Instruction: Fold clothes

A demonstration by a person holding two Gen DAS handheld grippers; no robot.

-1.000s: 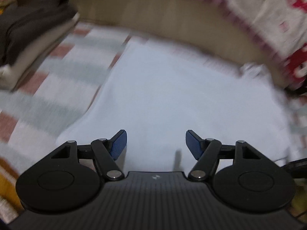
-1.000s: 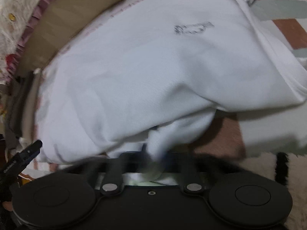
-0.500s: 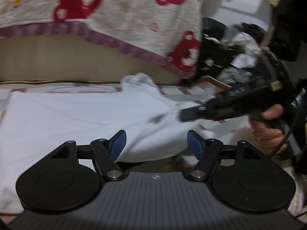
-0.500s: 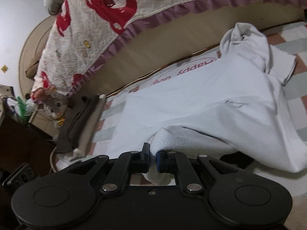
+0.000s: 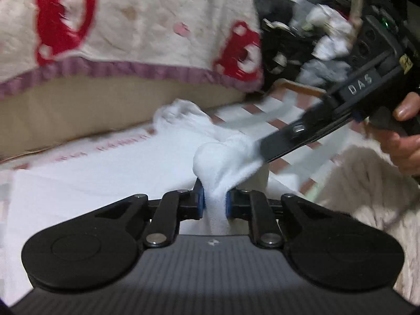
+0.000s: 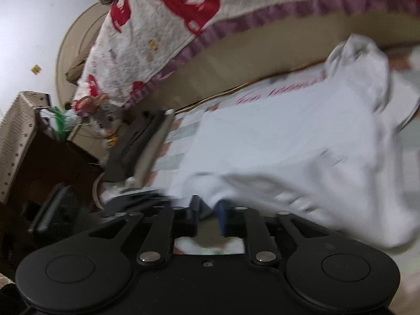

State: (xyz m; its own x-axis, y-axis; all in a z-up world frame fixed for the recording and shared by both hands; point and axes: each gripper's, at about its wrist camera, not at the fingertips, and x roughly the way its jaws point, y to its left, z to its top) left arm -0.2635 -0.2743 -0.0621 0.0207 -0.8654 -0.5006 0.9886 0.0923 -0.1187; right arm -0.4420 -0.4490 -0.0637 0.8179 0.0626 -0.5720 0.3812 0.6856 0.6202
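Thing to fold: a white top (image 5: 105, 173), spread on a striped rug (image 5: 286, 105) on the floor, right beside the bed with the red-and-cream quilt (image 5: 136, 26).
How it feels: soft, light and floppy, I think. It looks thick and a bit fluffy on the inside, so it should bend easily and not slip much.
Left tool (image 5: 214, 199): its two sides are coming together, and a bunch of the white cloth sits between the blue pads. The pads press on it.
Right tool (image 6: 208, 210): its two sides are moving apart. In the right wrist view the cloth edge lies just in front of the blue pads, and the gap between them looks empty. In the left wrist view its tip touches the lifted bunch.
Hand: a person's hand (image 5: 401, 136) holds the right tool.
Where to hold: best on an edge or a corner, I think, pinching a small bunch.
Which way it lies: its long side runs along the bed. One bunched end (image 6: 357, 52) is far off by the bed. The picture is too blurry to tell if that is a hood or a sleeve.
Other clothes: a dark folded stack (image 6: 139, 144) sits well apart, at the rug's other end.
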